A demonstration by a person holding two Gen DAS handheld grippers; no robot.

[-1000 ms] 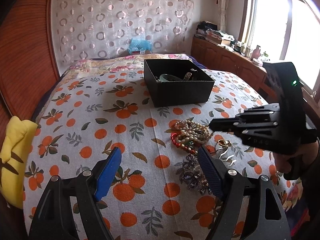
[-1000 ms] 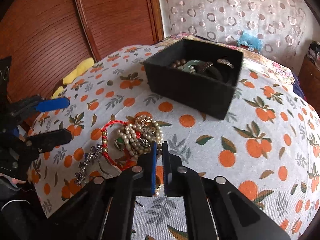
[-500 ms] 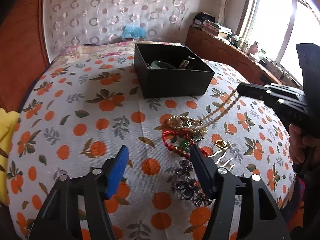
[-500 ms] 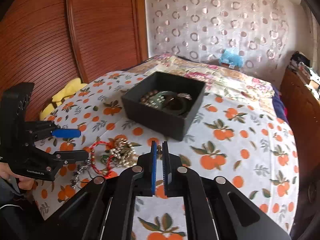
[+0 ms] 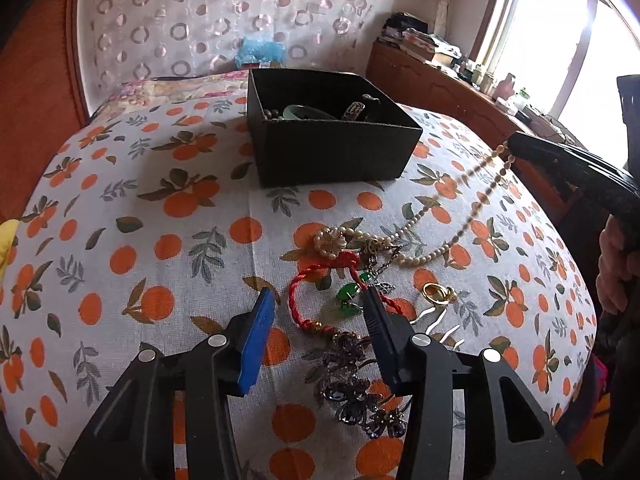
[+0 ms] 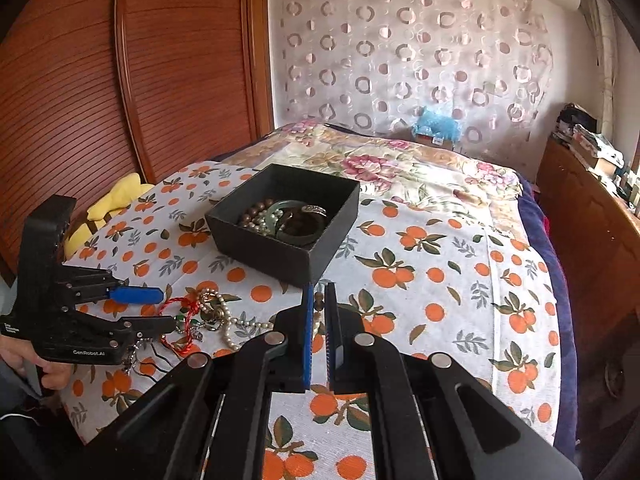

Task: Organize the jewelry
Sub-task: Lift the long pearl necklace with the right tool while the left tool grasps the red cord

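Left wrist view: orange-print bedspread (image 5: 168,200) fills the frame, black box (image 5: 328,152) at its far side already holding bangles and beads. Since a second ago the pearl necklace (image 5: 444,200) has gone from lying in the heap to stretched up and rightward, one end pinched in the right gripper (image 5: 516,146), the other still dragging among the pile. The right gripper's jaws are fully clamped on the strand. The left gripper (image 5: 318,316) has come down over the red cord bracelet (image 5: 316,300), jaws half open and closing, pads not yet pressing. Likely purpose: pin the tangle so the pearls pull free for the box. Hard to tell whether the pearls are snagged on the red cord; the dark rhinestone piece (image 5: 356,384) is partly hidden behind the finger.
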